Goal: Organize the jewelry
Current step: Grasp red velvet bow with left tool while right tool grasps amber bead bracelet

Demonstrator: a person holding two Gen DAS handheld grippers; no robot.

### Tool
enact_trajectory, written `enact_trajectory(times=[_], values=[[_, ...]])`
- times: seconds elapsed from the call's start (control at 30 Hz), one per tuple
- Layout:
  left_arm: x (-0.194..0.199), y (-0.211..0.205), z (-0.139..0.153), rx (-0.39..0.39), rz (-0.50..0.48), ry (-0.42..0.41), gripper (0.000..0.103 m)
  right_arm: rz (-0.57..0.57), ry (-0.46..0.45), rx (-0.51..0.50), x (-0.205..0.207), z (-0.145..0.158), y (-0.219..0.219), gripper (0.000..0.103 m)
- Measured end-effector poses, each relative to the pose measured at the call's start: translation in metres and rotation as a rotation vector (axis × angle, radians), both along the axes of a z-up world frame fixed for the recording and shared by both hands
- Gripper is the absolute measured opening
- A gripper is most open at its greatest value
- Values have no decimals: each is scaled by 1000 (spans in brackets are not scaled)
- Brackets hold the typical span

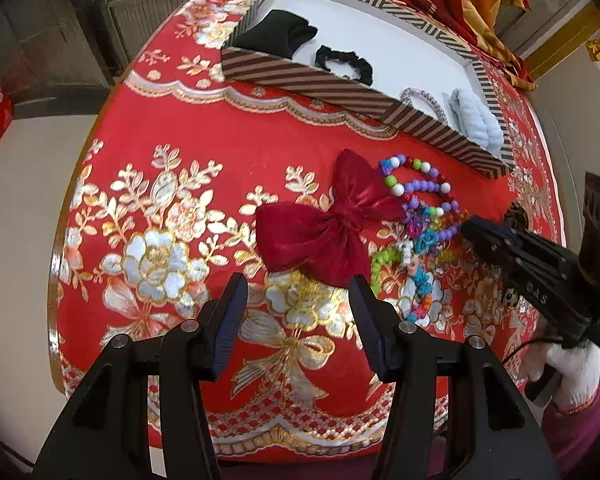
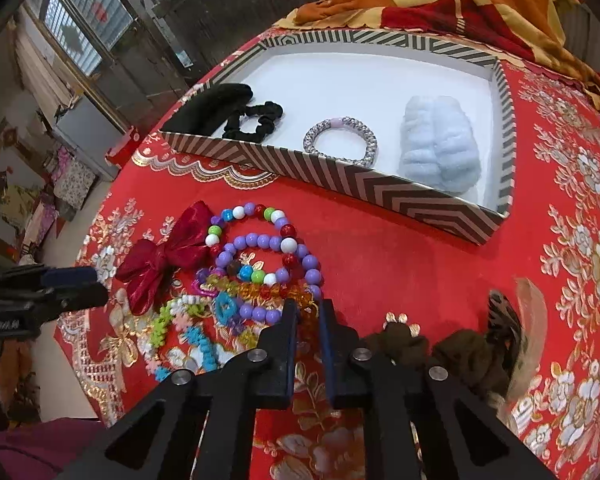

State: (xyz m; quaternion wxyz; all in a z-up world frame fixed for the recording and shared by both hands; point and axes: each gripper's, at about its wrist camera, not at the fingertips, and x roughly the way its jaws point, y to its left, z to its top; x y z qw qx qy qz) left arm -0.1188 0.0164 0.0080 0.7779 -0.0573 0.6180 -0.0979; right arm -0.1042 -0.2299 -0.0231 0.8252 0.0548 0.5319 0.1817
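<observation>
Right gripper (image 2: 308,316) is closing on an amber bracelet (image 2: 268,292) in the tangled pile near the tray (image 2: 340,184), left gripper (image 1: 298,300) is hanging open; lifting may drag neighbouring bracelets along.

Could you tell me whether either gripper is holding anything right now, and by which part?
The left gripper is open and empty. The right gripper is nearly shut around the amber bead bracelet at its near edge; a firm hold cannot be confirmed.
</observation>
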Motion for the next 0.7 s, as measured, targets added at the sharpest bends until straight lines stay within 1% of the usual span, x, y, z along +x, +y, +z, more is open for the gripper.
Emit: enact_trajectory(times=[0.07, 0.13, 0.17, 0.37, 0.53, 0.63, 0.7], values=[[4, -5, 1, -1, -17, -6, 54, -15, -11, 11, -6, 6, -6, 9], [8, -11, 1, 4, -30, -13, 61, -30, -18, 29, -11, 12, -12, 9], [11, -13, 1, 3, -34, -18, 62, -41, -26, 37, -16, 17, -16, 9], [27, -35, -8, 33, -98, -27, 63, -65, -39, 59, -27, 31, -25, 9], [37, -52, -21, 87, -147, -37, 63, -81, -42, 70, -32, 36, -28, 9], [44, -58, -26, 125, -163, -53, 63, -89, -43, 71, -34, 38, -31, 9], [47, -59, -29, 136, -165, -64, 63, -93, -45, 73, -35, 39, -33, 9]])
